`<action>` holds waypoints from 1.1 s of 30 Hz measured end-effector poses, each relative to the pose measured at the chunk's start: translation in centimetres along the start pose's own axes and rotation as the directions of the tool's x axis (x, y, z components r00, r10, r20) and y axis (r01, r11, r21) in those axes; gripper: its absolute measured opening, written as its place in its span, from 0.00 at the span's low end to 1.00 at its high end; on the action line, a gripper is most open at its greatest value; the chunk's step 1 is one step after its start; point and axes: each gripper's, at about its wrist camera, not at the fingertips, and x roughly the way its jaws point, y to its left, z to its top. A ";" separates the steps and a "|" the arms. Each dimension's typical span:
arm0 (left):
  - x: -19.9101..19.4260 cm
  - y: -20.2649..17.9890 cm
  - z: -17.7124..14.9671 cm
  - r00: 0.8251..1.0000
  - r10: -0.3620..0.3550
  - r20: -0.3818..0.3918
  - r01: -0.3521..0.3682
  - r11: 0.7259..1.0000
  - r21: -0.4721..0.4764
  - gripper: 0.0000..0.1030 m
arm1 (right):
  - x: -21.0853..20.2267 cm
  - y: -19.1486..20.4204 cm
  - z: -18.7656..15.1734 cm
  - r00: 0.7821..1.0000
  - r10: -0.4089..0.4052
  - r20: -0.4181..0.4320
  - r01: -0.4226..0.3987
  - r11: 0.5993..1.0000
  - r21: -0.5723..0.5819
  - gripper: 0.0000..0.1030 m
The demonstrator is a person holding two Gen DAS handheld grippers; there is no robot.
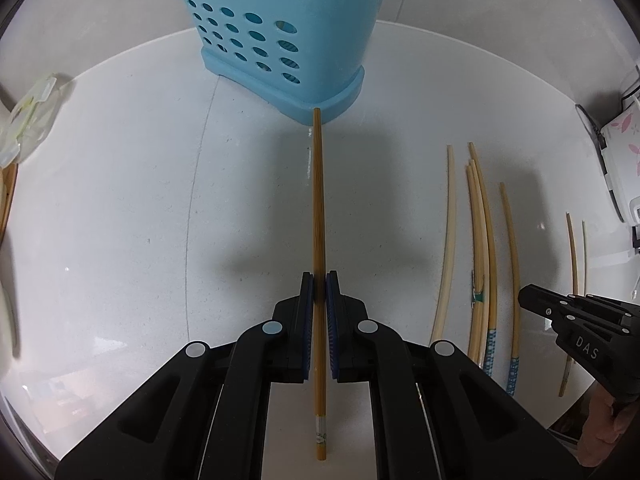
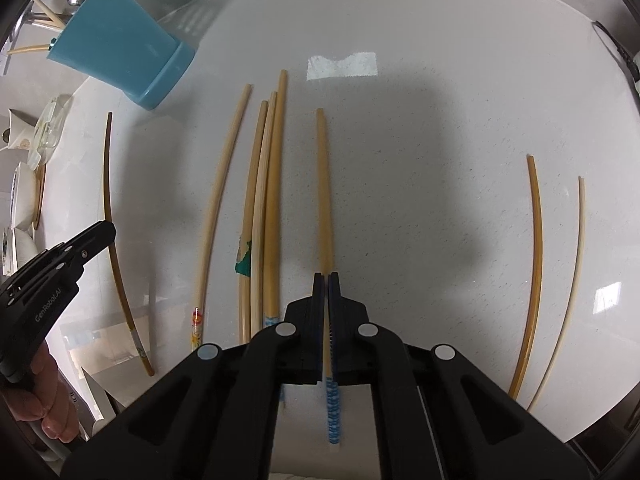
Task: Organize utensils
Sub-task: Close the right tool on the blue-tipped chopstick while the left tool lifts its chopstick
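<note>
My left gripper (image 1: 320,280) points down at the white table and is shut on a dark brown chopstick (image 1: 318,192); the stick's far tip reaches the base of the blue perforated utensil holder (image 1: 280,40). My right gripper (image 2: 327,278) is shut on a pale chopstick (image 2: 325,184) with a blue-patterned handle end, and the stick runs straight ahead over the table. Several more chopsticks (image 2: 260,200) lie side by side just left of it. The holder (image 2: 120,40) has spoons and chopsticks in it. In the right wrist view the left gripper (image 2: 108,232) shows at the left edge.
Two loose chopsticks (image 2: 536,240) lie apart at the right. A clear lidded dish (image 1: 28,120) sits at the table's left edge, and a white appliance with pink flowers (image 1: 620,152) at the right edge. The round table's rim (image 2: 580,428) curves close on the near right.
</note>
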 end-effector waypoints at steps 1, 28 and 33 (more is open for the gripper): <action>0.0 0.0 0.0 1.000 -0.001 0.001 0.001 1.000 0.000 0.06 | 0.0 0.2 0.1 1.000 -0.003 0.000 0.003 1.000 0.000 0.05; -1.7 -0.3 0.0 0.998 -0.011 0.060 0.010 1.000 0.011 0.06 | -2.9 1.6 -1.4 0.981 -0.108 0.163 0.113 0.993 -0.020 0.06; -3.2 -0.9 -0.2 0.994 -0.016 0.111 0.014 1.000 0.015 0.06 | -5.3 1.8 -1.9 0.960 -0.126 0.252 0.133 0.991 -0.014 0.06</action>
